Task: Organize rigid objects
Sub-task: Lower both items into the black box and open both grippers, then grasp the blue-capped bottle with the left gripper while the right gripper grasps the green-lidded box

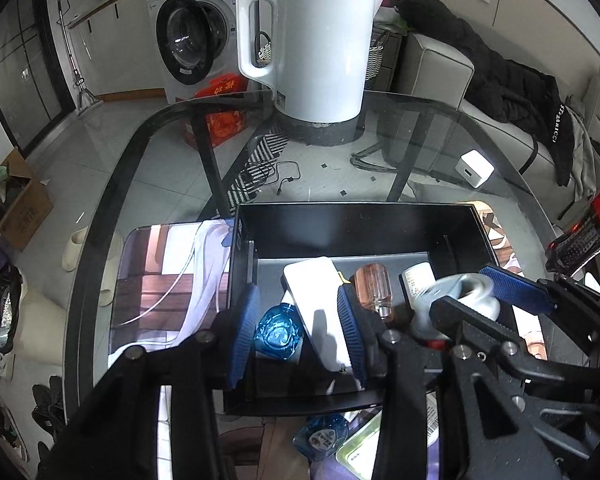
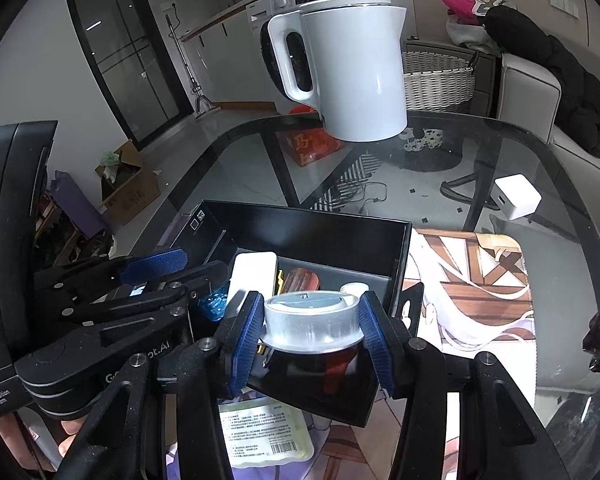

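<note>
On the glass worktop, far side, stands a white kettle; nearer, the black box holds a white case. Above it, right gripper clamps a silver cap; left gripper jaws gape wide.

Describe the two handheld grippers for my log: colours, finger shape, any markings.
Both are matte black linkage frames with silver pivot bolts and two fingers each, tipped with ribbed blue pads. The left gripper has a partly hidden grey logo on its body and small white lettering on its handle. The right gripper shows no markings. No cables visible.
</note>
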